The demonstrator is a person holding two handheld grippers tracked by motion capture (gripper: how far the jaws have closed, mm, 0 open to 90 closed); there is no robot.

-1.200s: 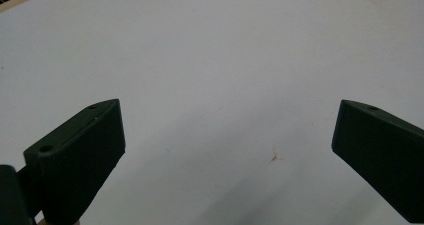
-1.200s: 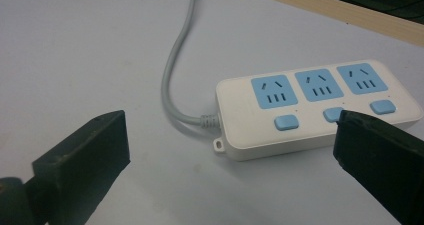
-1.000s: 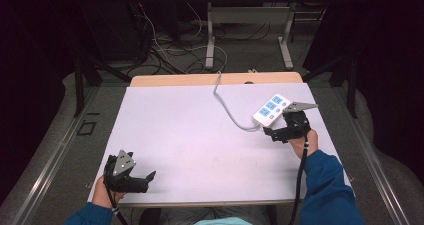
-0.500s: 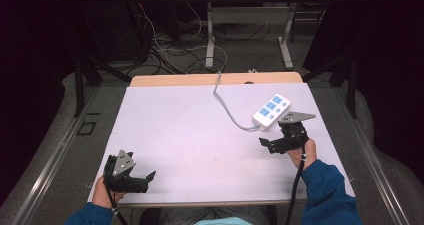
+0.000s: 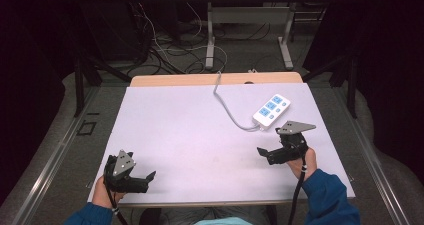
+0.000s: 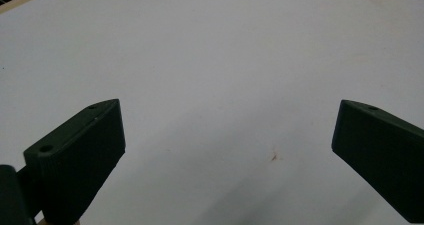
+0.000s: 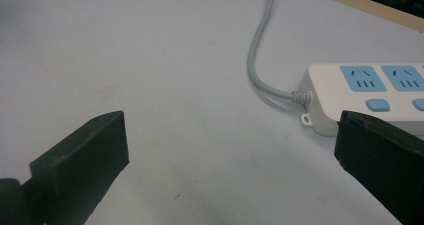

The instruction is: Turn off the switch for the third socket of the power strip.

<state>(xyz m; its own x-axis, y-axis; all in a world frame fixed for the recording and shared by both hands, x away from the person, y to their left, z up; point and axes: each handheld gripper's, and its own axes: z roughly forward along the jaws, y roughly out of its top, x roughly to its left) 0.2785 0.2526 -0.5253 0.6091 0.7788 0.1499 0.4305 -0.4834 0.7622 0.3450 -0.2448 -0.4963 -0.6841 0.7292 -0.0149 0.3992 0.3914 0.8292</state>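
A white power strip (image 5: 271, 109) with blue sockets lies at the back right of the white table (image 5: 190, 130). Its grey cable (image 5: 227, 107) runs off over the far edge. My right gripper (image 5: 266, 155) hovers just in front of the strip and points left, jaws wide apart with nothing between them. In the right gripper view the power strip (image 7: 370, 92) lies just beyond the right jaw, and the cable (image 7: 260, 60) curves away from it. My left gripper (image 5: 145, 180) rests at the front left corner, open and empty. Bare table shows between its jaws in the left gripper view (image 6: 227, 150).
A wooden strip (image 5: 200, 79) borders the table's far side. Behind it, loose cables (image 5: 165, 50) lie on the floor by the metal legs of another desk (image 5: 211, 40). A small brown mark (image 6: 273, 156) spots the table surface.
My right gripper has drawn back from beside the power strip toward the person's side of the table. The left gripper has not moved.
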